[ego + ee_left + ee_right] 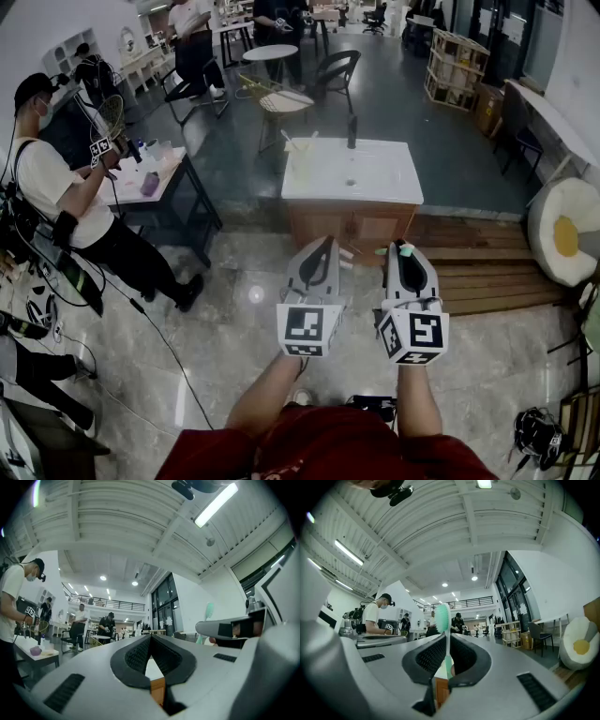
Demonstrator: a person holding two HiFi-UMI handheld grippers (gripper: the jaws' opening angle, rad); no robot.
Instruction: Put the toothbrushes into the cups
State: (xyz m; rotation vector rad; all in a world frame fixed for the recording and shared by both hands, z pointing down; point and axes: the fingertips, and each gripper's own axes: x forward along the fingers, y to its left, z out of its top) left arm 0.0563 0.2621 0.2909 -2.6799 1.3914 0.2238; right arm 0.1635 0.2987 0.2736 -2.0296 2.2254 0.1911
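My right gripper [401, 255] [446, 638] is shut on a mint-green toothbrush [443, 617] [406, 249], whose bristle head stands up above the jaws. My left gripper [324, 246] [151, 637] is shut with its pads meeting, and nothing shows between them. The left gripper view also catches the green toothbrush [208, 614] off to the right. Both grippers hang side by side above the floor, short of a white washbasin cabinet [375, 192]. On the counter's left end stands a pale cup [301, 161] with thin sticks rising from it.
A dark tap [352, 131] stands at the back of the basin. A wooden step [487, 272] lies to the right of the cabinet, beside an egg-shaped cushion [565, 230]. A person [66, 202] works at a small table [159, 183] on the left. Chairs [281, 103] stand behind the cabinet.
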